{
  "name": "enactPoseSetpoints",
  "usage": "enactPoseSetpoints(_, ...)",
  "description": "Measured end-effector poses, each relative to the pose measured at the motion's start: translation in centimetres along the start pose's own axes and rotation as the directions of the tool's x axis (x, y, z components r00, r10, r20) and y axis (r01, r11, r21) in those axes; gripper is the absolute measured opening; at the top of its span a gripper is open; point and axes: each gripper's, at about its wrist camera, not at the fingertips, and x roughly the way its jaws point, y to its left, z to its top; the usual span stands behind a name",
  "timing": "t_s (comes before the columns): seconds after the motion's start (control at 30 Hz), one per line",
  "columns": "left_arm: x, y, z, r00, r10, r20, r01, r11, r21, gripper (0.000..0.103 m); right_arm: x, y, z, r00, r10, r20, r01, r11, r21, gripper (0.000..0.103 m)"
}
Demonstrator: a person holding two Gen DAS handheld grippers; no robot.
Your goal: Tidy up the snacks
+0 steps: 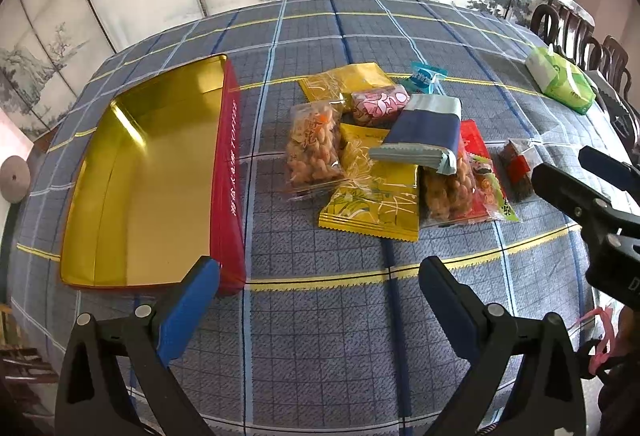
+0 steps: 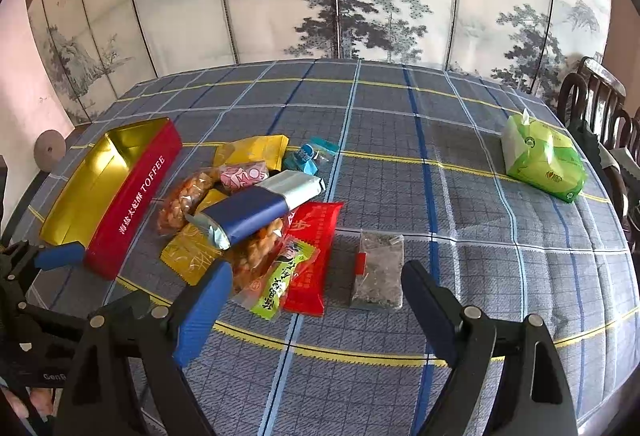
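Checked tablecloth (image 2: 400,140): toffee tin (image 1: 228,172) seemingly empty, snacks (image 1: 376,152) beside.

A table (image 2: 400,140) under a checked cloth carries an open red tin (image 2: 132,196) near its left edge, a heap of snack packets (image 2: 256,220) mid-table, one small packet (image 2: 378,272) just beside it, and tissues (image 2: 544,164) near the right edge.

Shiny gold metal tin (image 1: 132,172), glossy plastic snack packets (image 1: 372,196), woven checked tablecloth (image 1: 320,336), dark polished wooden chairs (image 2: 592,96)
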Motion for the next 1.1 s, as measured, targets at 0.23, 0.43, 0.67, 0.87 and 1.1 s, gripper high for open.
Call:
enactPoseSetpoints(0.23, -0.2, 0.2, 0.1, 1.0, -0.001, 0.006, 0.001, 1.0, -0.003, 0.099, 0.0, 0.1, 0.1, 1.0, -0.002, 0.0, 0.002, 1.0, 0.0, 0.088)
enactPoseSetpoints(0.43, -0.3, 0.3, 0.2, 1.0, -0.003, 0.006, 0.003, 1.0, -0.003, 0.099, -0.1, 0.1, 0.1, 1.0, -0.005, 0.002, 0.005, 1.0, -0.004, 0.088)
enactPoseSetpoints(0.67, -0.5, 0.2, 0.1, 1.0, -0.001, 0.012, 0.001, 1.0, -0.007, 0.099, -0.2, 0.1, 0.1, 1.0, -0.01, 0.001, 0.01, 1.0, -0.002, 0.088)
enactPoseSetpoints(0.87, -0.5, 0.2, 0.2, 1.0, 0.003, 0.018, -0.003, 1.0, -0.01, 0.099, -0.2, -0.3, 0.1, 1.0, -0.015, 0.002, 0.015, 1.0, 0.005, 0.088)
enactPoseSetpoints(1.1, -0.4, 0.3, 0.3, 1.0, 0.006, 0.019, -0.006, 1.0, -0.011, 0.098, 0.0, -1.2, -0.3, 0.999, -0.032, -0.007, 0.032, 0.999, 0.015, 0.088)
